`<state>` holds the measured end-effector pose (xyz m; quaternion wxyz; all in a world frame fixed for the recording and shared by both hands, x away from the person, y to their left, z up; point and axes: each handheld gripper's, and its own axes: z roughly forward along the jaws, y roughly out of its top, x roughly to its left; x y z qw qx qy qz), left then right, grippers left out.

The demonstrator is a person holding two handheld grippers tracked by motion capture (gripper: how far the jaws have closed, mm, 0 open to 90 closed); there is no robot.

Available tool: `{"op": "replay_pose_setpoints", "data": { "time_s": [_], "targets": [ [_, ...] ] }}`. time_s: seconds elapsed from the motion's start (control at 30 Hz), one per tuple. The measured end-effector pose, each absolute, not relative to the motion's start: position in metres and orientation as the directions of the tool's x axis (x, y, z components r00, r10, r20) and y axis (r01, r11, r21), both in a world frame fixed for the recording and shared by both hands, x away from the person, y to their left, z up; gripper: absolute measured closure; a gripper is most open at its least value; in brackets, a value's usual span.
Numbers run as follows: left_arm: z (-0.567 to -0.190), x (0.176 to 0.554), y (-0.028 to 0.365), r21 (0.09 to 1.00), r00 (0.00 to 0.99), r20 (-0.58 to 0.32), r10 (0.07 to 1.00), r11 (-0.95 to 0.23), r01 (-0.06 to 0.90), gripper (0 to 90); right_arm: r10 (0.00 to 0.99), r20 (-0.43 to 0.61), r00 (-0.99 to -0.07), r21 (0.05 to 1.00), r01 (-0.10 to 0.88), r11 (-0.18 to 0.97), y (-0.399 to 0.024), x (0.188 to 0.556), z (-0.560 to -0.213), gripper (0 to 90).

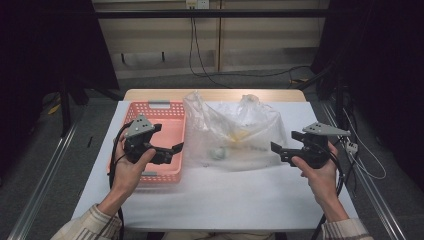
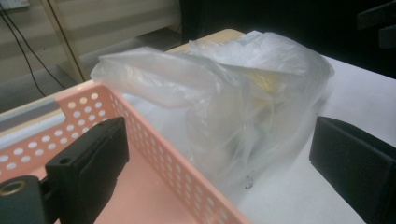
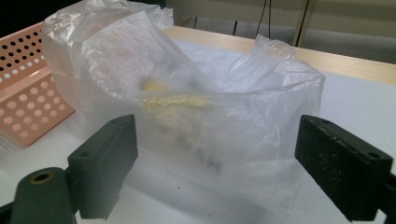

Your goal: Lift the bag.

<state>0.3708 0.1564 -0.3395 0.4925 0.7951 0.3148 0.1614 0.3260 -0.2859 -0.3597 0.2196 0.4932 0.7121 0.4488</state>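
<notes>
Translucent plastic bag (image 1: 235, 131) (something yellow inside) sits between the left gripper (image 1: 172, 150) and right gripper (image 1: 276, 148). Both gape open, gripping nothing.

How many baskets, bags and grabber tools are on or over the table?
Pink basket: 1
Clear plastic bag: 1
Grabber tools, the left gripper and the right gripper: 2
Total: 4
</notes>
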Motion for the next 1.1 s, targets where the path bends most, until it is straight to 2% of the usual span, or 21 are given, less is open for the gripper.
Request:
{"op": "replay_pose_setpoints", "data": {
  "time_s": [0.23,0.6,0.8,0.9,1.1],
  "targets": [
    [-0.348,0.353,0.17,0.887,0.717,-0.046,0.696,-0.302,0.35,4.9,0.898,0.134,-0.418,0.847,0.519,0.115,-0.283,0.316,-0.369,10.1],
    [-0.37,0.326,0.186,0.865,0.718,-0.039,0.695,-0.336,0.373,4.8,0.916,0.079,-0.393,0.85,0.506,0.144,-0.274,0.293,-0.386,9.0],
    [-0.379,0.312,0.187,0.865,0.685,-0.024,0.729,-0.328,0.379,5.5,0.917,0.091,-0.389,0.843,0.521,0.137,-0.275,0.282,-0.394,8.9],
    [-0.388,0.309,0.187,0.865,0.68,-0.049,0.732,-0.309,0.395,5.6,0.915,0.095,-0.392,0.836,0.53,0.141,-0.277,0.278,-0.4,8.5],
    [-0.396,0.301,0.19,0.855,0.689,-0.035,0.724,-0.335,0.396,5.6,0.918,0.097,-0.384,0.819,0.555,0.146,-0.282,0.269,-0.414,8.0]
  ]
}}
